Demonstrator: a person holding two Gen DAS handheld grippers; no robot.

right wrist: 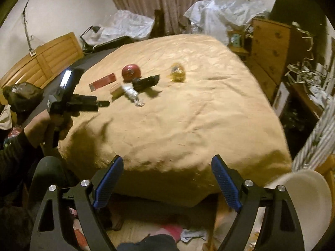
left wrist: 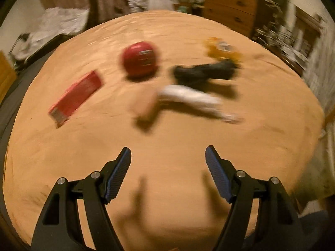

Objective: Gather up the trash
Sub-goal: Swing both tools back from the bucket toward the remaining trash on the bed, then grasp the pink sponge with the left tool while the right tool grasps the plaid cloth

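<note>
Left gripper (left wrist: 168, 156): jaws spread wide, nothing between them, touching nothing; it hangs over the near part of the tan bedspread (left wrist: 261, 125). Right gripper (right wrist: 167, 165): jaws likewise spread wide and empty, poised off the bed's near edge, well apart from the litter.

Trash, listed left to right in the left wrist view, all lying on the bedspread:
- Red flat box (left wrist: 76, 97), at 10 o'clock from the left gripper.
- Red round container (left wrist: 140, 59), at 11 o'clock.
- Tan blurred piece (left wrist: 143, 104), at 12 o'clock; kind not legible.
- White crumpled wrapper (left wrist: 196, 100), at 12 o'clock, just beside the tan piece.
- Black object (left wrist: 204, 73), at 1 o'clock, behind the wrapper; kind not legible.
- Yellow wrapper (left wrist: 222, 49), at 1 o'clock, farthest off.

Step in hand, as judged: approach, nothing yet picked up. Motion blur over the items limits detail.

Next move calls for: carrying the left gripper forward to the nearest piece, probably the tan one or the white wrapper, lowering the open jaws around it and pinching without catching the cloth.
</note>
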